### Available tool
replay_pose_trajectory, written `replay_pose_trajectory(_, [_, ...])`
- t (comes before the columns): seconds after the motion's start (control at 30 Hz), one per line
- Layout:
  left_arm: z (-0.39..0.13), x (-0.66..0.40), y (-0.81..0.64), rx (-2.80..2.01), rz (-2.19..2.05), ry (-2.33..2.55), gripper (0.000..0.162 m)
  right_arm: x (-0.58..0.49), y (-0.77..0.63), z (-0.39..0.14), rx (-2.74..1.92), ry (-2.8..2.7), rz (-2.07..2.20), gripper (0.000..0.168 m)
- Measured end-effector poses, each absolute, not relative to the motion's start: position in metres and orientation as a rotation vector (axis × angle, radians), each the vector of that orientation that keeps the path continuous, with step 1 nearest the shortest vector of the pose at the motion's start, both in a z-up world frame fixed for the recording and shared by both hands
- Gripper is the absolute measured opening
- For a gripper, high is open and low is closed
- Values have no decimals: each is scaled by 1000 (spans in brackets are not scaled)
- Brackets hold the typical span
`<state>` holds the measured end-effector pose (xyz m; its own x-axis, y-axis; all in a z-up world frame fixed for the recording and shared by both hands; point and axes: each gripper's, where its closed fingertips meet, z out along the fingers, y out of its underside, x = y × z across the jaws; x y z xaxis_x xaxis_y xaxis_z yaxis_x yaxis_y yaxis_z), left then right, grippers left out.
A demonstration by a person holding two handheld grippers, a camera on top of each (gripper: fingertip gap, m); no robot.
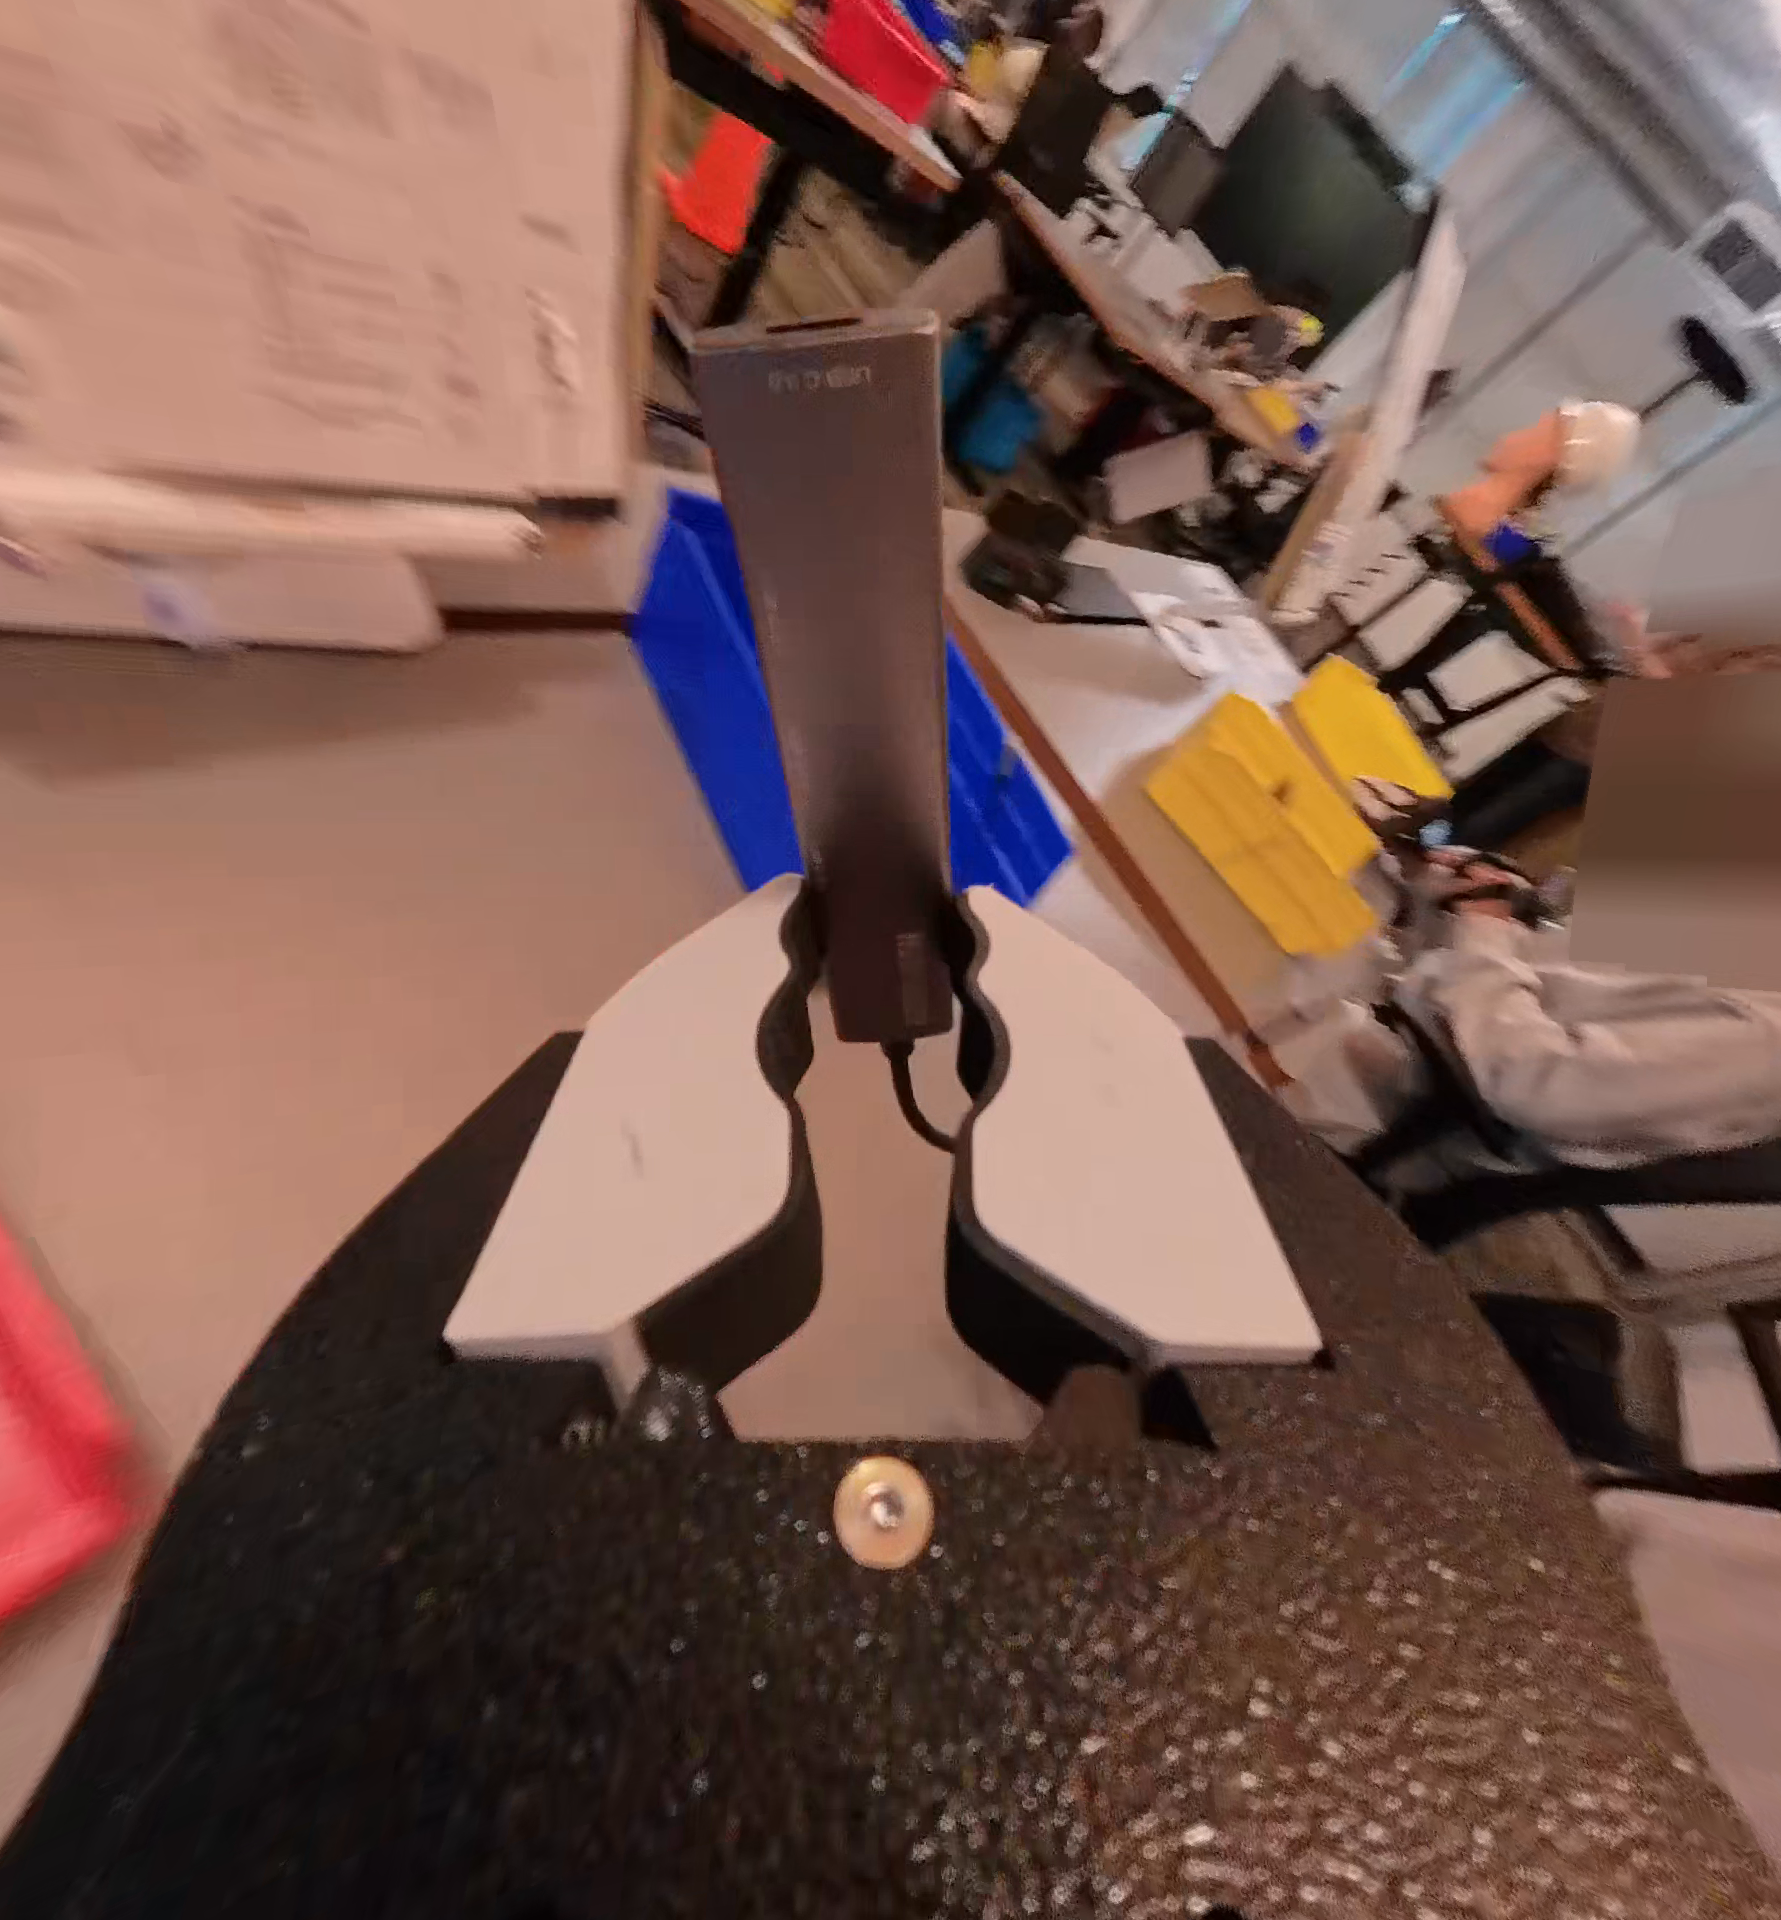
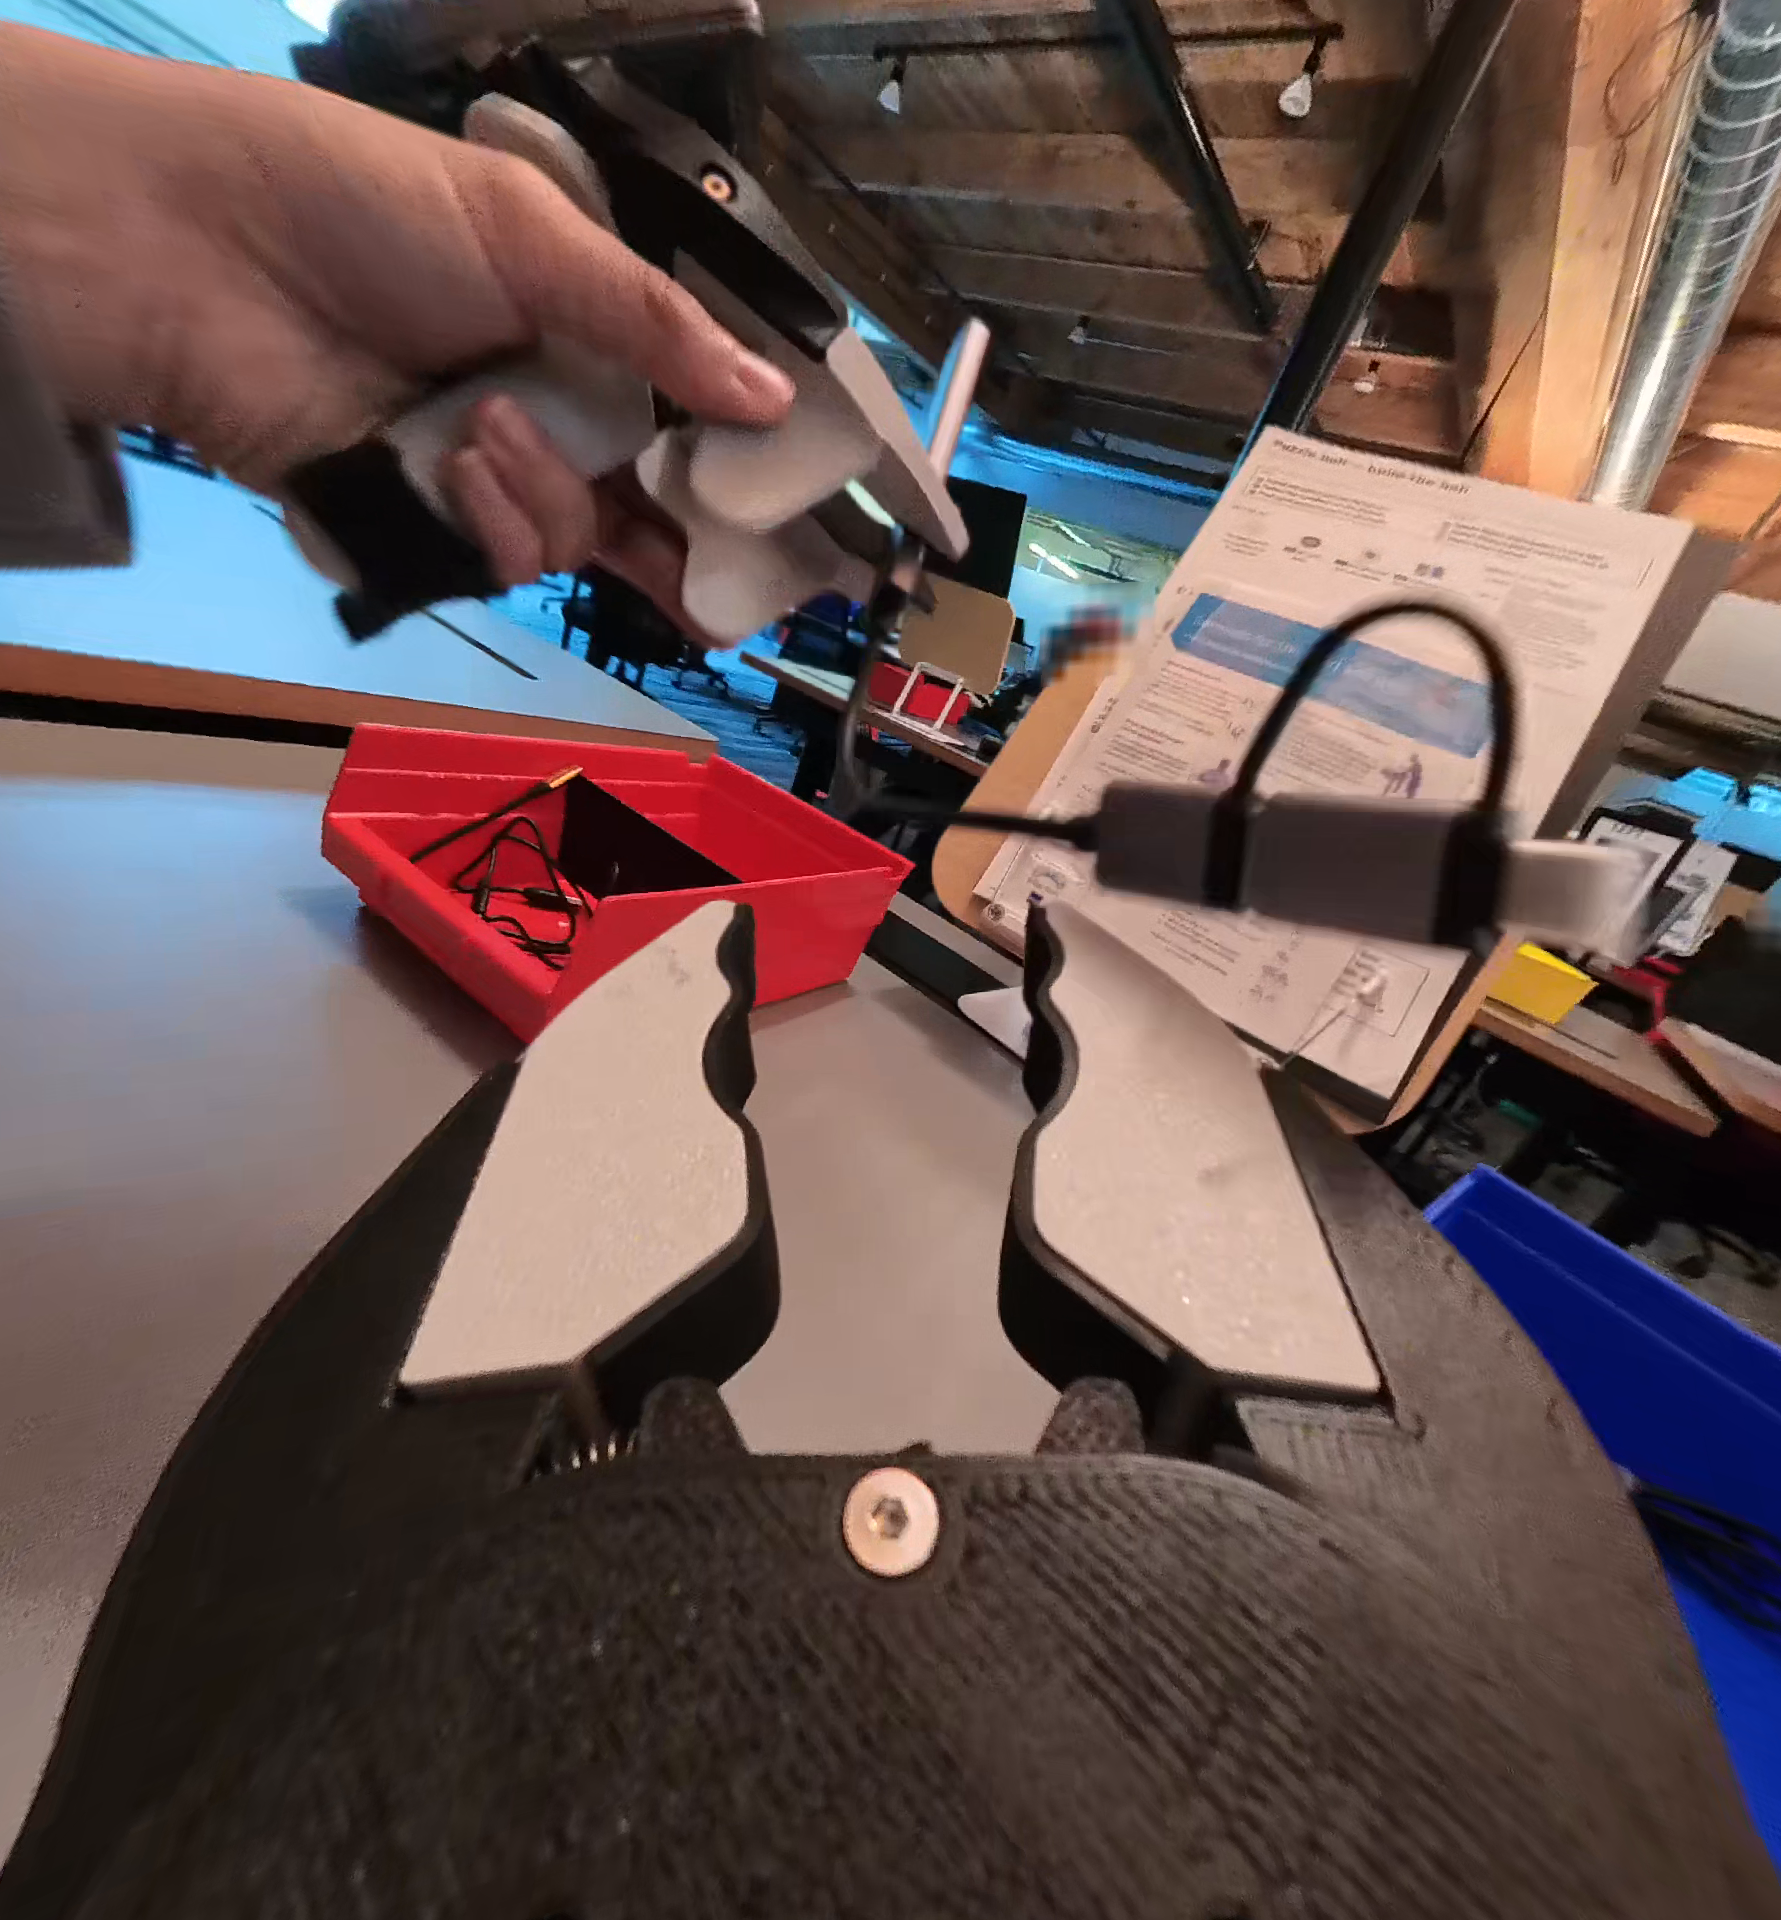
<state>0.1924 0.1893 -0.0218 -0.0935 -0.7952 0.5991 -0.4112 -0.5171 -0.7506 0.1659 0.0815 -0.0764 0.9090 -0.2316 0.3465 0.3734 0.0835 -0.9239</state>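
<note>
Hub (image 1: 836, 665), a long dark grey slab, stands clamped between the closed-in fingertips of the left tool (image 1: 881, 971), its far end pointing up and away. A thin black cable (image 1: 917, 1107) leaves its near end and curls down between the fingers.

In the right wrist view, the right tool (image 2: 886, 961) is wide open and holds nothing; its grey fingers (image 2: 616, 1132) hover above a dark surface (image 2: 117, 997). Just above and beyond its right finger, two small grey adapters (image 2: 1301, 857) hang in the air side by side, joined by a short black cable loop, with a silver plug sticking out to the right. A black lead runs from them to the left, toward the left tool; whether it is the hub's cable cannot be told.

A hand (image 2: 273, 281) grips the left tool at upper left in that view, raised well above the surface.

A red bin (image 2: 803, 883) sits on the surface beyond the right tool, with a thin black wire coiled inside. A blue bin (image 2: 1675, 1382) lies at lower right. A printed sheet (image 2: 1405, 665) on a board leans behind the adapters.
</note>
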Motion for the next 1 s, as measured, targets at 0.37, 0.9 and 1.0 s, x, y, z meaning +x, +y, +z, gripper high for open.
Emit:
replay_pose_trajectory(0.37, [-112, 179, 169, -1885, -1502, 1014, 23, 137, 94, -123, -1601, -472, -399, 54])
replay_pose_trajectory(0.9, [-88, 186, 102, -1441, -1706, 1298, 23, 169, 84, -101, -1418, -207, -158, 35])
replay_pose_trajectory(1.0, [-95, 191, 86, -1477, -1843, 1272, 23, 174, 86, -106, -1425, -199, -227, 28])
